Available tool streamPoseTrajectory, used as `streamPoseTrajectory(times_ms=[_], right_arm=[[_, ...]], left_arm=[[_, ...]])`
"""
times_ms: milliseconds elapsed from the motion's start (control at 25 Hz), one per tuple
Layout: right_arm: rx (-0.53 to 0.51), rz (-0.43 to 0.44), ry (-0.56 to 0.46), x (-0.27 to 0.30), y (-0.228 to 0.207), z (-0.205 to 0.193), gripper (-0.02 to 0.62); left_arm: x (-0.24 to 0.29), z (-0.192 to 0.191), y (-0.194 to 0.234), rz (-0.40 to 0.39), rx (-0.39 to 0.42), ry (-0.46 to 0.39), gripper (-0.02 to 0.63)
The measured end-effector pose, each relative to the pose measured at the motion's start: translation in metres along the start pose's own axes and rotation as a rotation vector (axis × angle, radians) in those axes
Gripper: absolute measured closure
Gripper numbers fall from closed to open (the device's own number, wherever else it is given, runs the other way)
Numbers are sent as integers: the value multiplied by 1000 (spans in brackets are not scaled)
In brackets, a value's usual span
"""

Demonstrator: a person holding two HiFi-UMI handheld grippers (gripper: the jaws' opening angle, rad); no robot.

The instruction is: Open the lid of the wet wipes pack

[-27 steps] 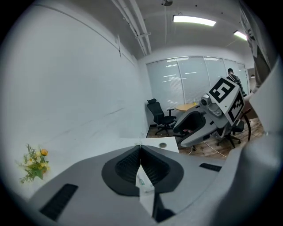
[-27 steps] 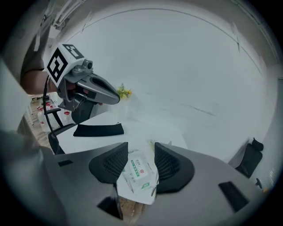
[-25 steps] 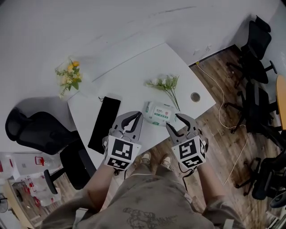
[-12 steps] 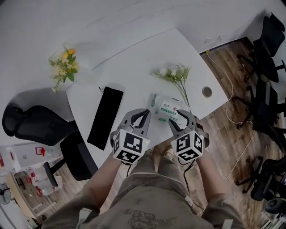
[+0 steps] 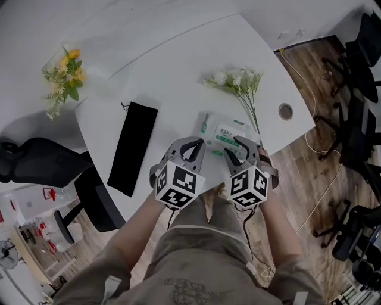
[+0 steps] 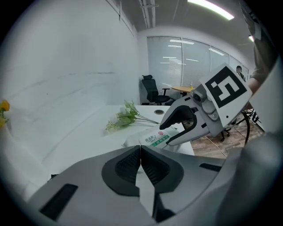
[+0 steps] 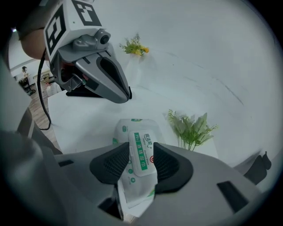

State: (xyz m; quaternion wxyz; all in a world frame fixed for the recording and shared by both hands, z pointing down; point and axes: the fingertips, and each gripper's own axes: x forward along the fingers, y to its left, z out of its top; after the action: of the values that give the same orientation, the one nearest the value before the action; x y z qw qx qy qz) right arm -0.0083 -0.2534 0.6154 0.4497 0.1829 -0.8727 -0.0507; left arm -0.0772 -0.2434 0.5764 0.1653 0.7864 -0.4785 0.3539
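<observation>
Head view: high above, facing steeply down on the white counter (image 5: 178, 77); left tool (image 5: 191, 143) and right tool (image 5: 236, 146) low in the middle.
Left tool view: low, close behind its jaws, facing across the counter at the right tool.
Right tool view: close over the wipes pack (image 7: 139, 152), facing the left tool.
Shared: wipes pack, white flowers (image 5: 238, 80), counter.

the head view is dim, grey and evenly lit, with a soft shadow beside the left edge of the table (image 5: 178, 71). both gripper views bulge like a fisheye and go black at the corners. ceiling strip lights (image 6: 210, 9) glare above the left gripper (image 6: 140, 150), whose close body looks soft.
</observation>
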Motion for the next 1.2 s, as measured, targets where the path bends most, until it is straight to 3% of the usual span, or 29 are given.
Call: streamPoseTrajectory(times_ms=[240,560,840,960,1200], right_arm=[[-60,-18,24,18,5,-9,417],[-126,-3,8,17,16,-7,515],[-84,-44,-50,1,5,7,545],[-9,-94,-106,-7,-16,21,552],[86,-114,-140,-6,-53,28,552]], left_arm=[[29,-21,-6,-35,-2,53,588],[50,-49,-18,-62,1,105,588],[58,-52,-19,-85,-77,126,589],[58,-53,-19,-89,-76,126,589],[57,-55,-20,-99,-77,135,589]])
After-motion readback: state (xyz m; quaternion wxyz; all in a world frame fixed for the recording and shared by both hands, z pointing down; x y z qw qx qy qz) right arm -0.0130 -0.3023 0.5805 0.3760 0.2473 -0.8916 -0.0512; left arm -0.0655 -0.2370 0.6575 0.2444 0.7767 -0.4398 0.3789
